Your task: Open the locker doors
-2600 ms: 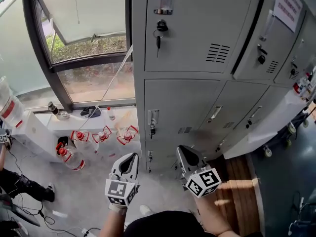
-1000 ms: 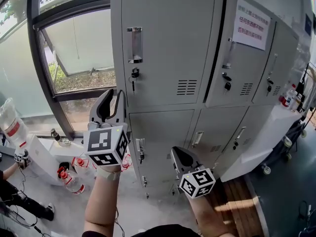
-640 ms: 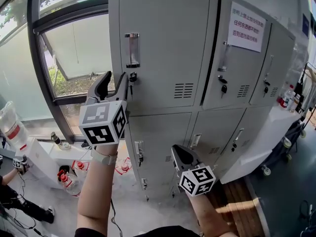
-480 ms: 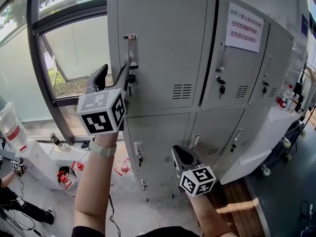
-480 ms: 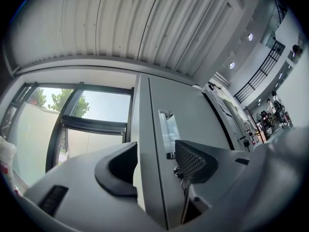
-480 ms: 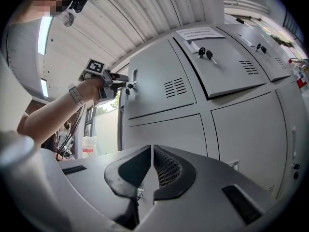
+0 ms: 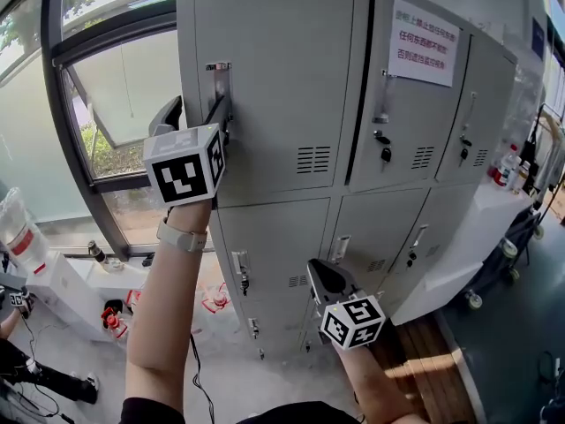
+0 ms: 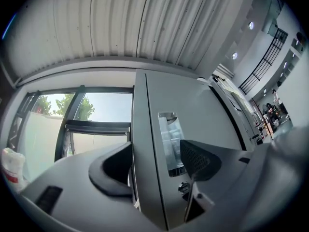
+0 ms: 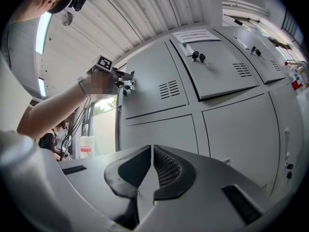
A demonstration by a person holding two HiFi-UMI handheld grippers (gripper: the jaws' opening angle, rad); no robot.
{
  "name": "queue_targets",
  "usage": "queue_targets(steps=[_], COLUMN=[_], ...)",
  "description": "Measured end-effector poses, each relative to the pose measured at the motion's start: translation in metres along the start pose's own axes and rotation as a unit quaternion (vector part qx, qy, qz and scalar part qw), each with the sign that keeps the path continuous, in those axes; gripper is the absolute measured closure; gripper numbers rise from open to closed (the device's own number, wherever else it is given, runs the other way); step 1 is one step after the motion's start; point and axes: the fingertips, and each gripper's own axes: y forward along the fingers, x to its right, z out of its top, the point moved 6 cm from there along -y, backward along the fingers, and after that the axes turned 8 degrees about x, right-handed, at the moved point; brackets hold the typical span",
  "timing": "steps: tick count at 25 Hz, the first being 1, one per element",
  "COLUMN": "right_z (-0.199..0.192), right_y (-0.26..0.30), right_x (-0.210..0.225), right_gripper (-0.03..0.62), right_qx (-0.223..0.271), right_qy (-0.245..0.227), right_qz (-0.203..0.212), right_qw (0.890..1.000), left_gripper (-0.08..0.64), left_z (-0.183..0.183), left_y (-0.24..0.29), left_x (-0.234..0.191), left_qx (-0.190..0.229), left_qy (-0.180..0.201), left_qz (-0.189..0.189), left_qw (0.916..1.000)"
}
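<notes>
The grey upper-left locker door (image 7: 282, 78) stands closed, with a metal recessed handle (image 7: 219, 82) near its left edge. My left gripper (image 7: 196, 111) is raised to that handle and its jaws are opening. In the left gripper view the left gripper (image 8: 154, 163) straddles the locker's front left corner: one jaw lies along the side wall, the other sits in front of the handle (image 8: 171, 139), above the key lock (image 8: 183, 188). The pads press on nothing. My right gripper (image 7: 323, 277) hangs low before the lower lockers, and its view shows the right gripper (image 9: 152, 163) shut and empty.
Several more grey locker doors run to the right, one with a white notice (image 7: 426, 42). A large window (image 7: 115, 87) is on the left, with red-capped bottles (image 7: 113, 318) on the floor below. A white table (image 7: 494, 210) with bottles stands at the right.
My left gripper rose from waist height to the upper-left door's handle and its jaws spread wide around the locker's corner. The right gripper stayed low and shut.
</notes>
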Motion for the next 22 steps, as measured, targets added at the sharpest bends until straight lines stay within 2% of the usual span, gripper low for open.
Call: queue_targets(steps=[3, 8, 12, 17, 22], right_z=[0.000, -0.003, -0.004, -0.004, -0.003], right_y=[-0.004, -0.014, -0.020, -0.027, -0.032], right_x=[0.001, 0.005, 0.009, 0.014, 0.013], right_gripper=[0.563, 0.563, 0.563, 0.563, 0.563], right_qx=[0.002, -0.003, -0.006, -0.009, -0.010], right_qy=[0.004, 0.009, 0.009, 0.010, 0.010], right_qz=[-0.002, -0.003, -0.002, 0.006, 0.022], right_qw=[1.000, 1.000, 1.000, 1.000, 1.000], left_gripper=[0.239, 0.239, 0.241, 0.252, 0.256], left_z=[-0.008, -0.017, -0.013, -0.012, -0.006], left_y=[0.007, 0.008, 0.008, 0.007, -0.004], left_x=[-0.003, -0.008, -0.003, -0.003, -0.003], left_qx=[-0.019, -0.024, -0.026, -0.041, -0.045], left_qy=[-0.004, -0.041, 0.007, -0.007, 0.001], left_qz=[0.017, 0.030, 0.045, 0.042, 0.057], left_qw=[0.9997, 0.9984, 0.9986, 0.9982, 0.9973])
